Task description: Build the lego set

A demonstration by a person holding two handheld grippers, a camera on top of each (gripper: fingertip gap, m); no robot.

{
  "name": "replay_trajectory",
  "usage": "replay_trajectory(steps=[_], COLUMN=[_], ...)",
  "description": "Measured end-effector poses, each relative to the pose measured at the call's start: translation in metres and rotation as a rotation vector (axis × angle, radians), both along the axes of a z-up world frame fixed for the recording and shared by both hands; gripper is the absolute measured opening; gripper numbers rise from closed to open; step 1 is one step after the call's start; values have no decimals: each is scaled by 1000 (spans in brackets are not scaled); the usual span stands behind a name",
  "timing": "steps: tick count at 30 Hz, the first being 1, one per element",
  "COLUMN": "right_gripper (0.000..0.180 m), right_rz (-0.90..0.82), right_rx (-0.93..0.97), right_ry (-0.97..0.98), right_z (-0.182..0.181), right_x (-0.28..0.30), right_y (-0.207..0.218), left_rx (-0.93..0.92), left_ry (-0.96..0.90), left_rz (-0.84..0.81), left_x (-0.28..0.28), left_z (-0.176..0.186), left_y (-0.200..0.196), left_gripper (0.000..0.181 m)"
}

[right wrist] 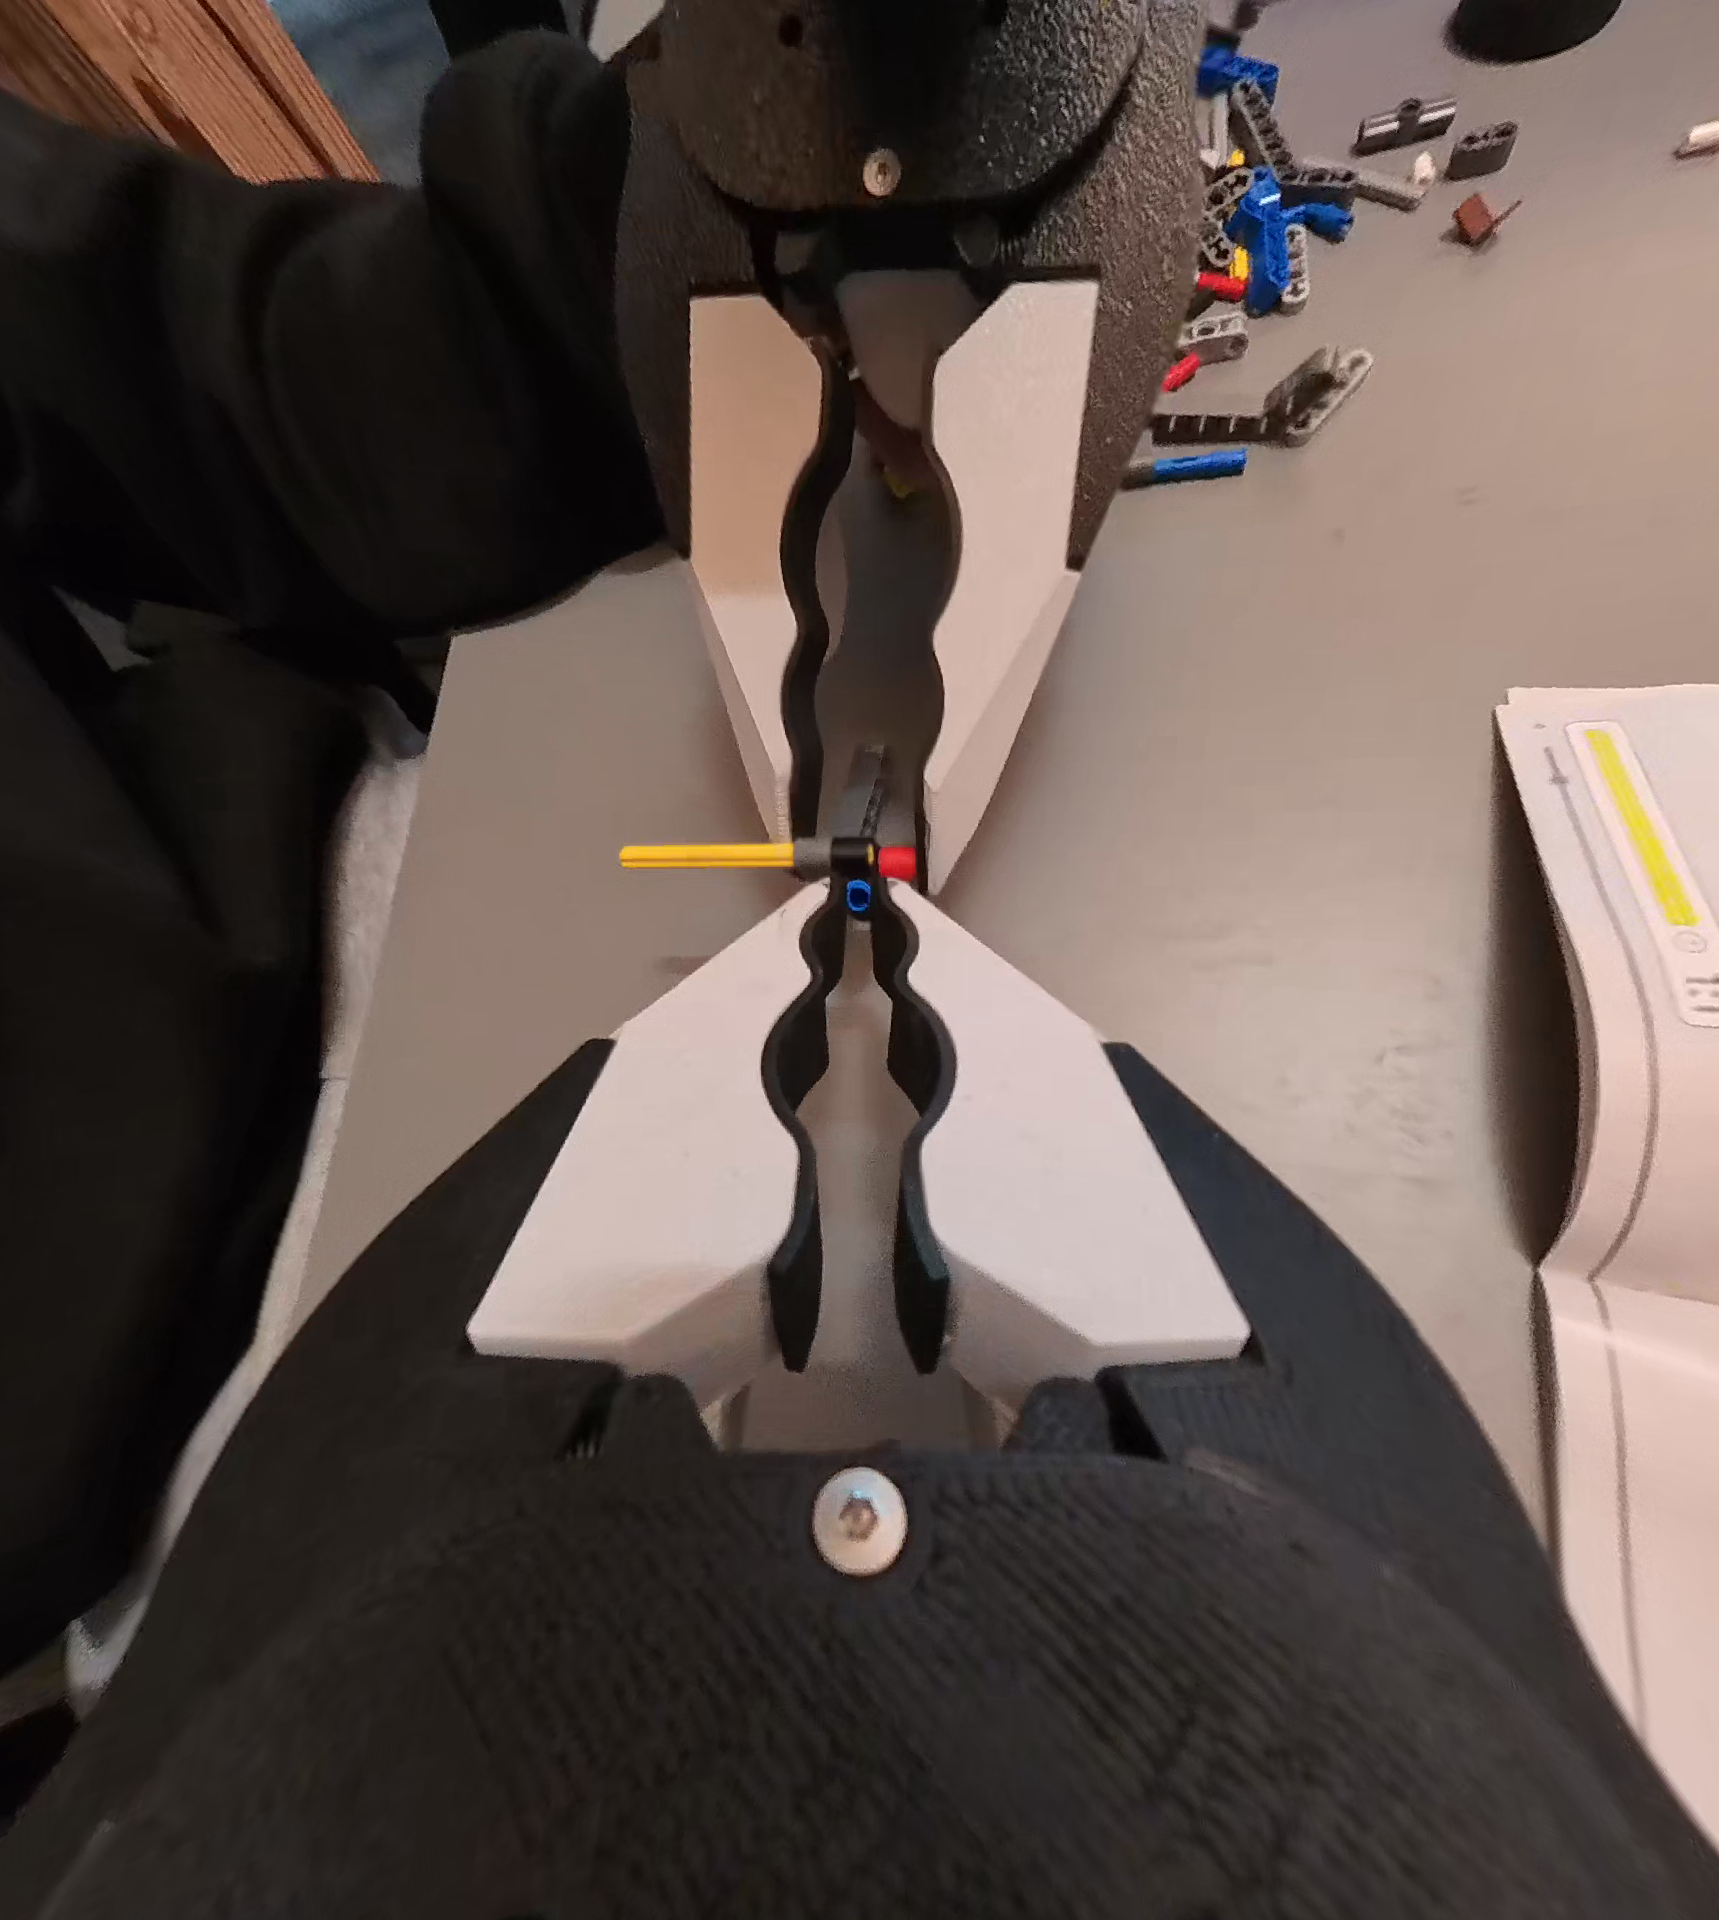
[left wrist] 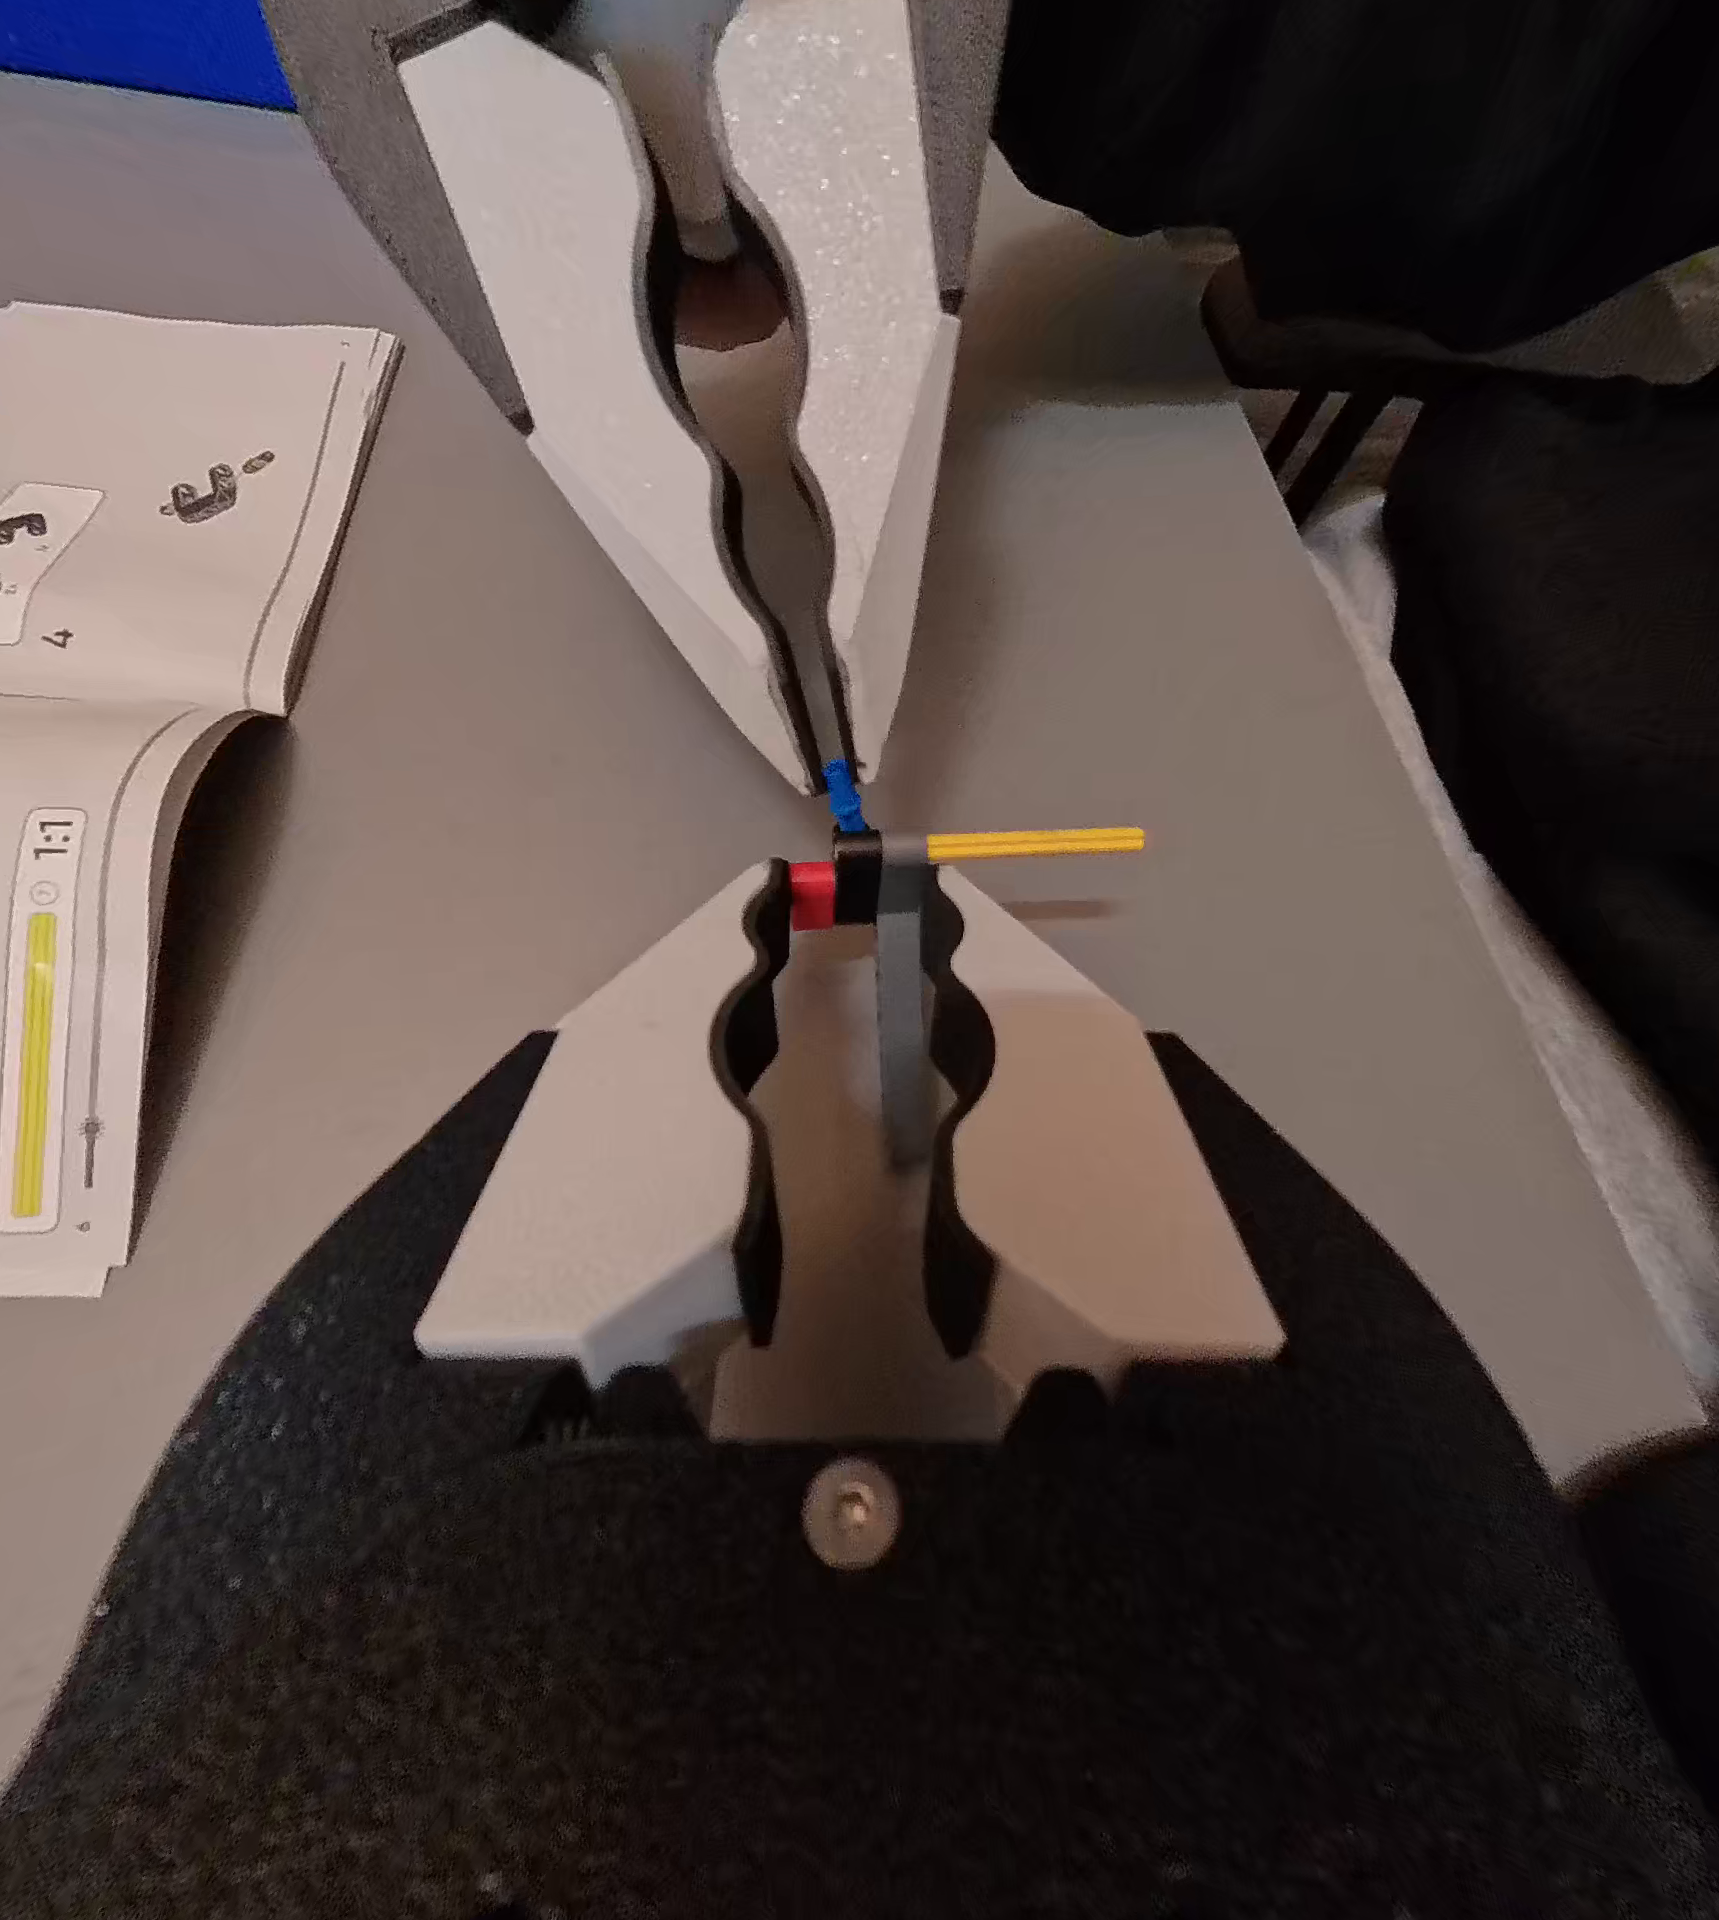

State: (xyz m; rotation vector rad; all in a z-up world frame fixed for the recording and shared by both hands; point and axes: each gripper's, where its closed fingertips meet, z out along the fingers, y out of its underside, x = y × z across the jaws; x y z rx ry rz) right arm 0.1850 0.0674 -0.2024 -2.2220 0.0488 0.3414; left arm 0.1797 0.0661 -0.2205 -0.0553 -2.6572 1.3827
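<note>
My left gripper (left wrist: pixel 860 899) is shut on a small lego assembly held above the grey table (left wrist: pixel 481 790). The assembly is a red bush (left wrist: pixel 811 896), a black connector (left wrist: pixel 857 883) and a grey beam (left wrist: pixel 905 1018), with a yellow axle (left wrist: pixel 1037 842) sticking out to the right. My right gripper (left wrist: pixel 834 774) comes in from the top, shut on a blue pin (left wrist: pixel 842 795) that touches the top of the black connector. In the right wrist view my right gripper (right wrist: pixel 860 906) holds the blue pin (right wrist: pixel 857 896) end-on against the connector (right wrist: pixel 850 854). The yellow axle (right wrist: pixel 704 856) points left there.
An open instruction booklet (left wrist: pixel 107 727) lies on the table, to the right in the right wrist view (right wrist: pixel 1665 1039). Several loose lego pieces (right wrist: pixel 1260 229) are scattered at the far right. A person's black sleeve (right wrist: pixel 211 416) and the table edge (left wrist: pixel 1406 727) are close by. Less than 4 cm separates the two grippers' tips.
</note>
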Motion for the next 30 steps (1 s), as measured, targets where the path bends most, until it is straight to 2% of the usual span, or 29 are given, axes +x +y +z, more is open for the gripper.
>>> replay_trajectory(steps=[1, 16, 22, 30], right_gripper=[3, 3, 3, 3], right_rz=[3, 43, -8, -68], right_rx=[2, -146, -20, 201], right_ry=[-12, -35, 46, 55], right_z=[2, 8, 33, 65], right_x=[0, 6, 9, 11], right_y=[1, 9, 14, 17], left_rx=[-4, -54, -206, -372], left_ry=[5, -6, 72, 165], left_rz=[1, 30, 48, 52], left_x=[0, 6, 7, 8], left_z=[1, 9, 35, 65], left_y=[0, 3, 5, 7], left_gripper=[23, 23, 23, 23])
